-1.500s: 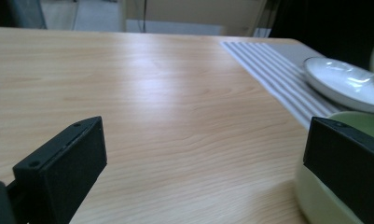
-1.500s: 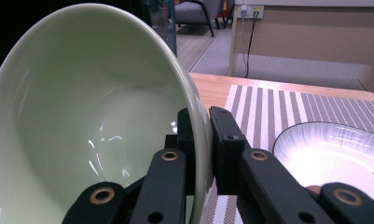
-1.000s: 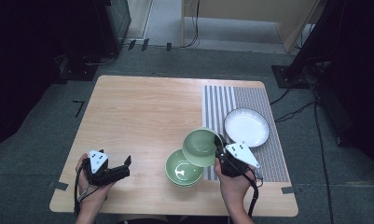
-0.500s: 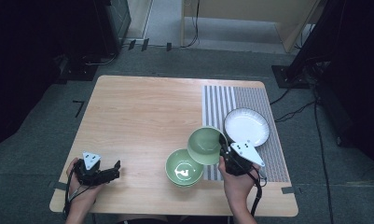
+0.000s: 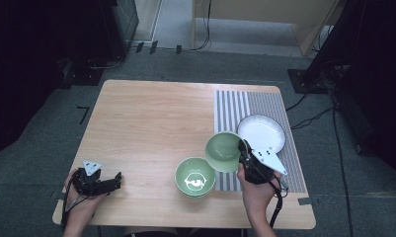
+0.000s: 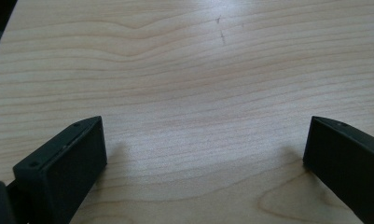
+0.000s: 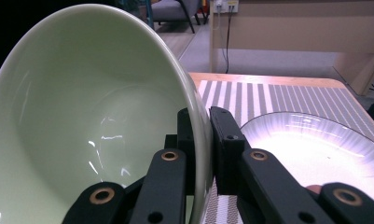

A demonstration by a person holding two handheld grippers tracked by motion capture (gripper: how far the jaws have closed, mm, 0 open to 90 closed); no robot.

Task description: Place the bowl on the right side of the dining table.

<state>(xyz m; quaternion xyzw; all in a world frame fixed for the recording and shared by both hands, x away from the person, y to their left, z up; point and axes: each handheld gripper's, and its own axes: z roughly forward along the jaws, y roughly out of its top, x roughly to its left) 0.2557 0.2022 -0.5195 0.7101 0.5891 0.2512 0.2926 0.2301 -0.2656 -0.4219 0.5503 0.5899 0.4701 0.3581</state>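
Over the wood bench, right tongs carrying the clamped-by-the-rim tilted bowl rightward off the second bowl toward the plate, left tongs retreating gaping and empty to the near-left corner, probably unstacking.

Glossy glazed ceramic bowl reflecting light; plate showing glossy, ribbed finish; table showing matt, smooth wood grain; striped mat looking woven.
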